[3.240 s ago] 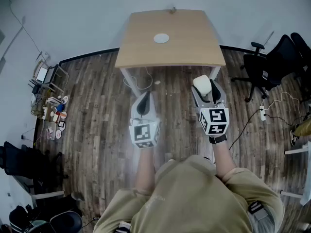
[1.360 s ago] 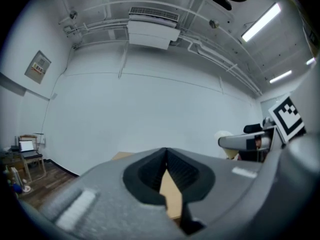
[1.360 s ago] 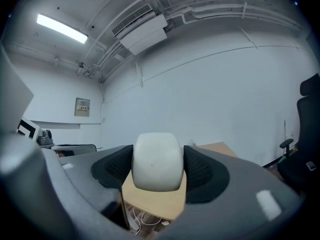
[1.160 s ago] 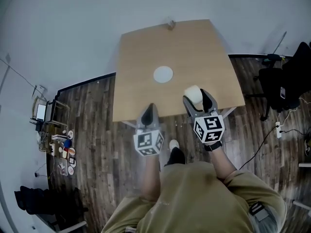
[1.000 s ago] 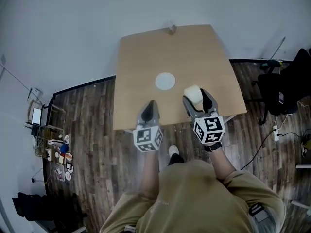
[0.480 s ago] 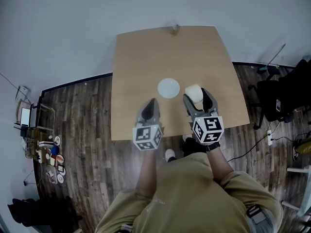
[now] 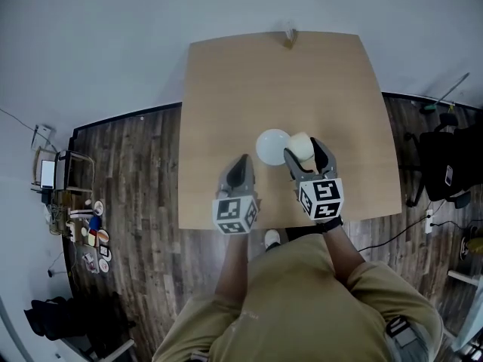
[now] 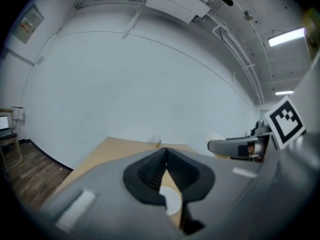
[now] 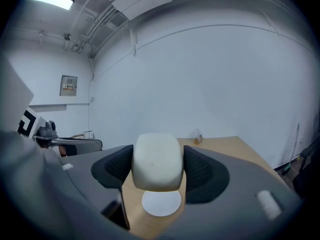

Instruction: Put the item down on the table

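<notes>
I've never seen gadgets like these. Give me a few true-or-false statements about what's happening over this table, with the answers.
1. The right gripper has its jaws closed on a cream item. True.
2. The left gripper carries something too. False: its jaws are together with nothing between them.
3. A white round disc lies on the table. True.
4. The cream item already rests on the table. False: it is held in the jaws above the wooden top.
5. The floor is carpeted. False: it is dark wood planks.
</notes>
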The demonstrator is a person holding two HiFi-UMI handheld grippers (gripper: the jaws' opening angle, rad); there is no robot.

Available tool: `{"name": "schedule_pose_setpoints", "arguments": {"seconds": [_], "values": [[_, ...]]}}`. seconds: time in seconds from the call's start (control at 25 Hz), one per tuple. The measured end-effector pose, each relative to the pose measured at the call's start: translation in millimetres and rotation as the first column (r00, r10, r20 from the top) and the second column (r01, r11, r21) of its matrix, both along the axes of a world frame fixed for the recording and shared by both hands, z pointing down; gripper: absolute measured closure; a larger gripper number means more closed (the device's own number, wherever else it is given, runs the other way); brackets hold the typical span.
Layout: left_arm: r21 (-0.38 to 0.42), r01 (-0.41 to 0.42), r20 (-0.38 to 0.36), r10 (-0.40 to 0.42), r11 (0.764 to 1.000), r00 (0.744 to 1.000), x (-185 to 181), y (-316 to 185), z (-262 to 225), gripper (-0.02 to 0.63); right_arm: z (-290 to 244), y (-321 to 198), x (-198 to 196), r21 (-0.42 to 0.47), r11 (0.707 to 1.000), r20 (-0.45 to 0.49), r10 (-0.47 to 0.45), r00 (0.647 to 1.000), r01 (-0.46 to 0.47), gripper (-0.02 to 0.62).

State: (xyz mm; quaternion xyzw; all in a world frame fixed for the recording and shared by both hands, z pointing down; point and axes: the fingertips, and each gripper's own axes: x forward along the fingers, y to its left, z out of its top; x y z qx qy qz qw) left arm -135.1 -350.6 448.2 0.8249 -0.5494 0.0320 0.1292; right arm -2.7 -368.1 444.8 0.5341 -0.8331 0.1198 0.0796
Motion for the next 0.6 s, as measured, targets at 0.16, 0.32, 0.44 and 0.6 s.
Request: {"name": "schedule_pose_setpoints", "arguments": {"seconds": [0.16,0.32,0.44,0.6], "values": [[-0.050,0.002,-0.002,-0.002,0.999,1.000,7.8,-29.1,21.0,0.603,23.9,-32.7,-4.8,-0.054,0.998,-0.003,-0.027,1.000,0.027,0.278],[-0.106,0.014,0.001,-0.014,0.994,1.000,7.8,-52.7,47.6,0.603,52.3,-62.0,-11.7,-0.105,0.993,-0.007,-0.048,0.999,0.047,0.278],[-0.144,0.013,0.004,-0.013,0.989,1.000,13.5,-60.4,68.4,0.603,81.0,-74.4,-10.2,-0.154,0.986,-0.012,-0.058,0.998,0.056,0.278],[-0.205,0.030,0.006,-0.029,0.978,1.000,11.4,-68.7,100.0,0.603,119.3,-86.0,-17.0,-0.219,0.973,-0.019,-0.082,0.996,0.076,0.278]]}}
